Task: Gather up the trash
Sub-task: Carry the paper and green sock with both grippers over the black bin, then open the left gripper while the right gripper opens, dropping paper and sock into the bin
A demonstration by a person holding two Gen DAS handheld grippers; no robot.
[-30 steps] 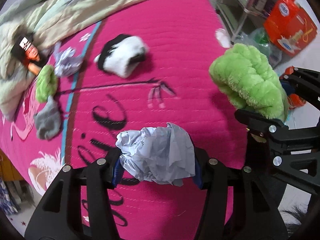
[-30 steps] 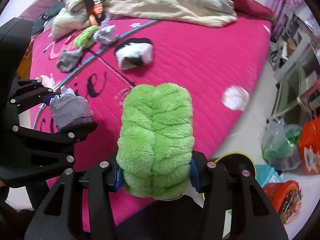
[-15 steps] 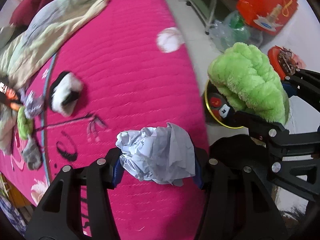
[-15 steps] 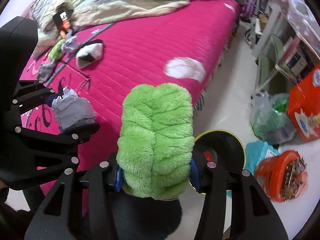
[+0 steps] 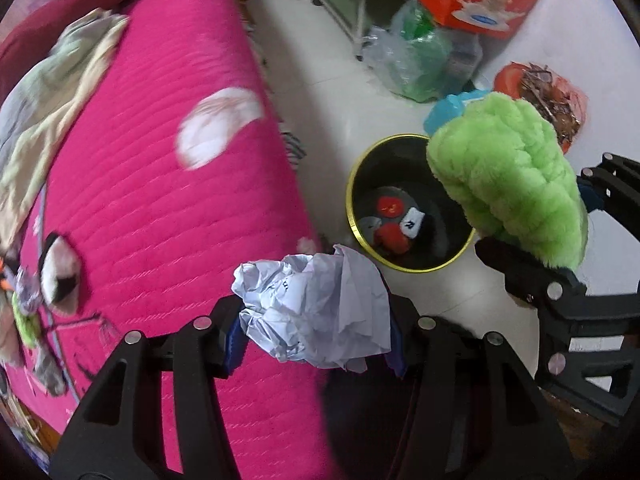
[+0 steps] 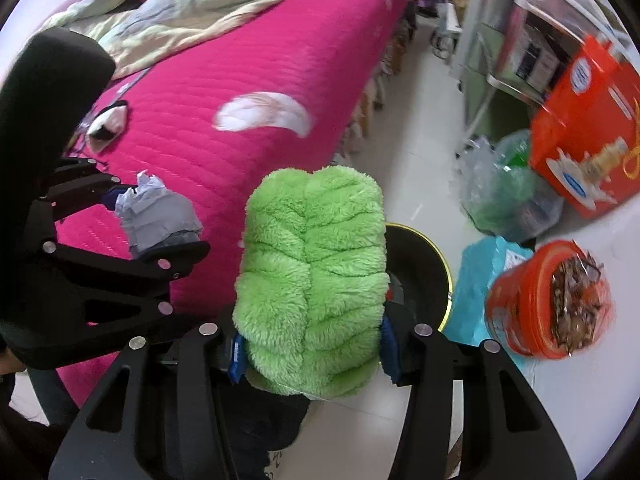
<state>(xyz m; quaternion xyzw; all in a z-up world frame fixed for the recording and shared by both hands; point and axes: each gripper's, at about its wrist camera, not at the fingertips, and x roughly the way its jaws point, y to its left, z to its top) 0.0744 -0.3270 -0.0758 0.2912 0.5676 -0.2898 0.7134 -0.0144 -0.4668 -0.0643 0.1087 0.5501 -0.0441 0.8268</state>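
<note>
Left gripper (image 5: 316, 340): clamped on a crumpled paper ball (image 5: 316, 316), which bulges above the fingers; it hangs over the bed's near side edge, just short of the bin.
Right gripper (image 6: 310, 344): closed on a fluffy green plush item (image 6: 312, 284), squeezed between both pads; it sits above the near rim of the bin.
Bin (image 5: 352, 216): black, gold-rimmed, on the floor beside the bed's side edge; red, grey and white-black pieces already lie on its bottom.
Step in hand: judged to be carrying both loads to the bin for dropping.
How to do it well: bring each load fully inside the gold rim before loosening the fingers; the paper is light and could drift, so lower it close to the opening. The plush is wide next to the mouth, so centre it. One release at a time keeps the grippers from colliding.
Bed (image 5: 168, 208): pink quilt; a black-and-white soft item (image 5: 60, 280) and other small bits remain near its far-left edge.
Floor beyond: orange bucket (image 6: 548, 300), plastic bags (image 5: 416, 60), orange box (image 6: 588, 136).
</note>
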